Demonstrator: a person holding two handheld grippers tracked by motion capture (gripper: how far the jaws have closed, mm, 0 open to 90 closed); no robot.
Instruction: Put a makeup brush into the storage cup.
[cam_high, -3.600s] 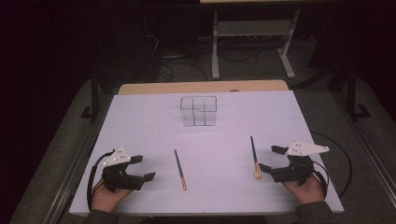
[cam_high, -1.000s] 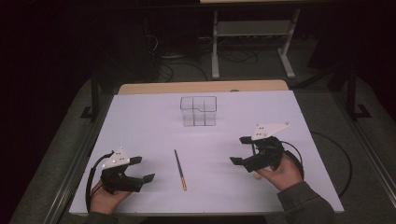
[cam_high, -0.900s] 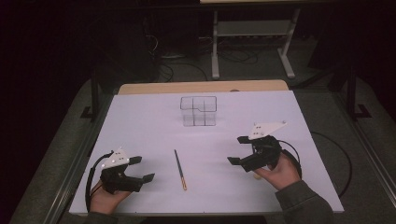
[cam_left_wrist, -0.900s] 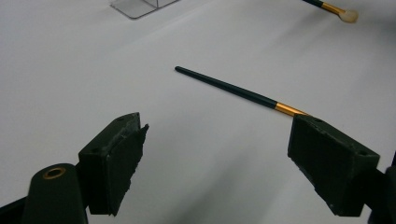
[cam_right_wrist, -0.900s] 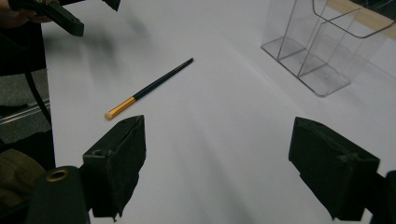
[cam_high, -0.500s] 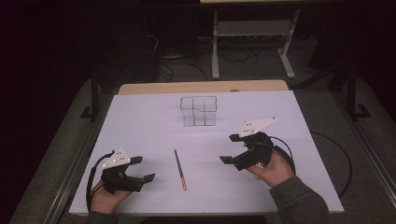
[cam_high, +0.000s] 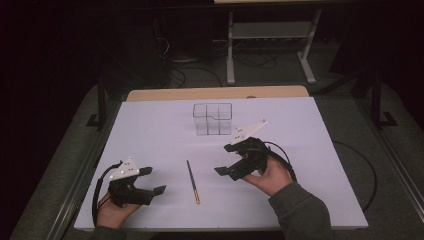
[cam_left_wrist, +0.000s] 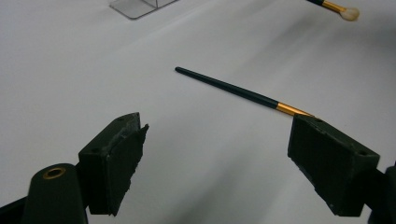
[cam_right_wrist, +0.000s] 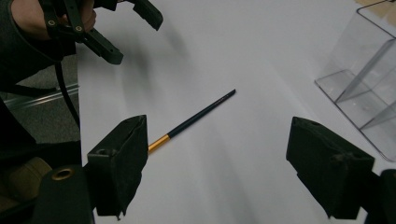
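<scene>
My right gripper (cam_high: 229, 159) has its jaws spread wide with nothing between them. In the right gripper view they frame bare white table, and the dark brush (cam_right_wrist: 195, 118) lies just ahead, slanting from the gold band at the left jaw up toward mid-frame. My left gripper (cam_high: 150, 181) is spread wide too, also empty; in the left gripper view the same brush (cam_left_wrist: 238, 91) crosses the middle of the frame, its gold band reaching the right jaw's top edge.

What has just changed is on my right side. A few seconds ago that hand rested at the lower right of the high view beside a second brush; over the last second it has swung up and inward, and it now hovers just right of centre, pointed left at the dark brush (cam_high: 192, 181) lying in the lower middle. The left hand has kept its place at lower left.

I read this as the start of a reach for the dark brush, with no grasp made. The second brush's pale tip (cam_left_wrist: 349, 13) peeks in at the upper right of the left gripper view. The clear divided box (cam_high: 213, 119) stands above centre, well apart from both hands, and looks like the likely destination.
</scene>
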